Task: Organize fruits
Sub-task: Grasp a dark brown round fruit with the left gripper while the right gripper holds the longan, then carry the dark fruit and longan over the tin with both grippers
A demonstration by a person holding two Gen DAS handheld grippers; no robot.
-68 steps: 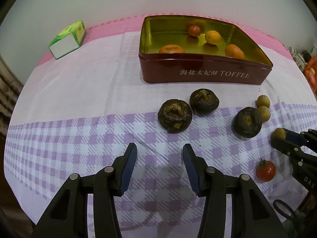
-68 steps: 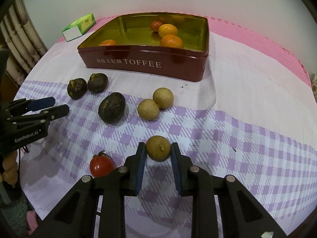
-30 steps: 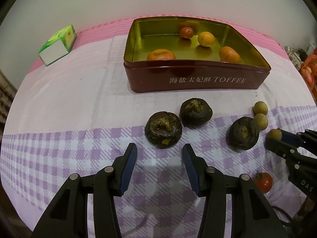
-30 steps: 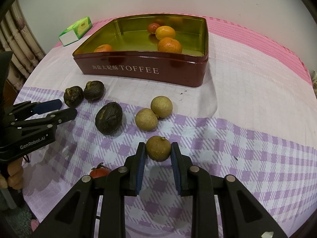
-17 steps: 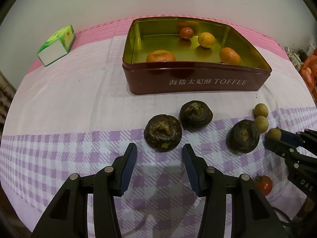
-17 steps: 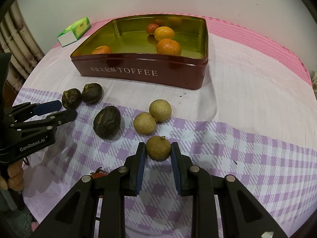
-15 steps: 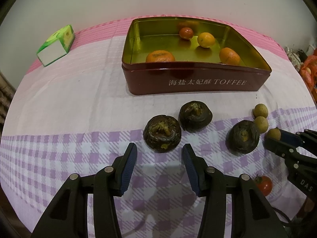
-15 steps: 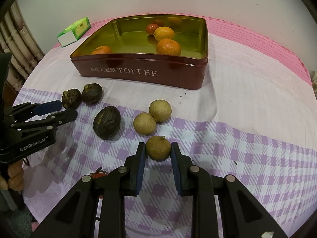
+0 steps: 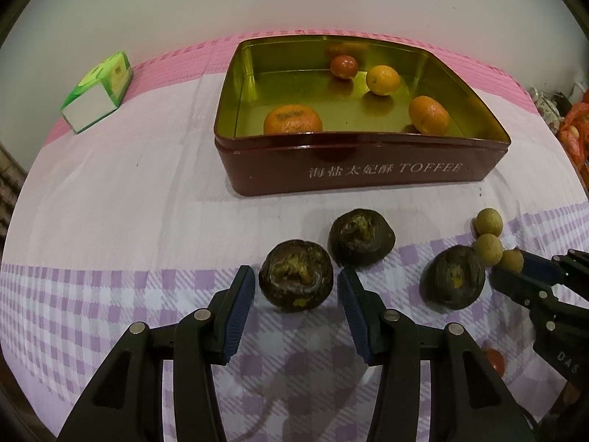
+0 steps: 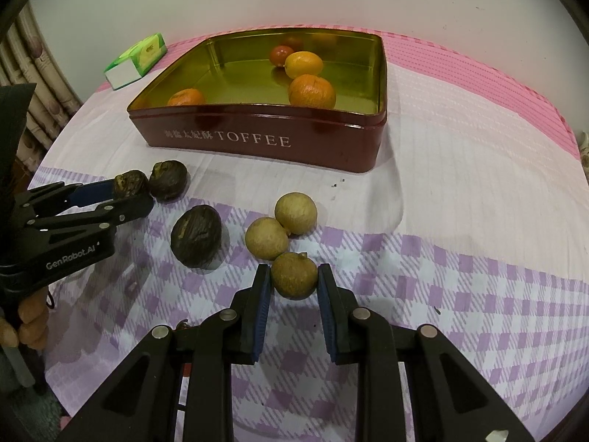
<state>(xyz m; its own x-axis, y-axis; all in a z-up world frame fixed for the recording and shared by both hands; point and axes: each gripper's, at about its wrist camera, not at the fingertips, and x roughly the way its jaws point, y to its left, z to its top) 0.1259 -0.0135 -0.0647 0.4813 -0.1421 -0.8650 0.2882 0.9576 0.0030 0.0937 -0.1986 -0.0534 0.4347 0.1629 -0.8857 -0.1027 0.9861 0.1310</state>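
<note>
A dark red toffee tin (image 9: 368, 169) (image 10: 257, 140) holds oranges and a small red fruit. Three dark wrinkled fruits lie in front of it. My left gripper (image 9: 296, 287) is open with its jaws on either side of the nearest dark fruit (image 9: 296, 280) (image 10: 130, 183). A second dark fruit (image 9: 360, 237) lies just behind it, a third (image 9: 452, 281) (image 10: 196, 235) to the right. My right gripper (image 10: 293, 276) is shut on a tan longan (image 10: 293, 274) (image 9: 511, 260). Two more longans (image 10: 281, 226) lie just beyond it.
A green and white tissue pack (image 9: 97, 92) (image 10: 136, 59) lies at the table's far left. A small red tomato (image 9: 494, 362) lies near the front edge, below the right gripper. The checked cloth covers the table; curtains hang at the left.
My left gripper has moved forward, so the nearest dark fruit now sits between its open jaws. My right gripper has carried the longan forward, close to the two other longans.
</note>
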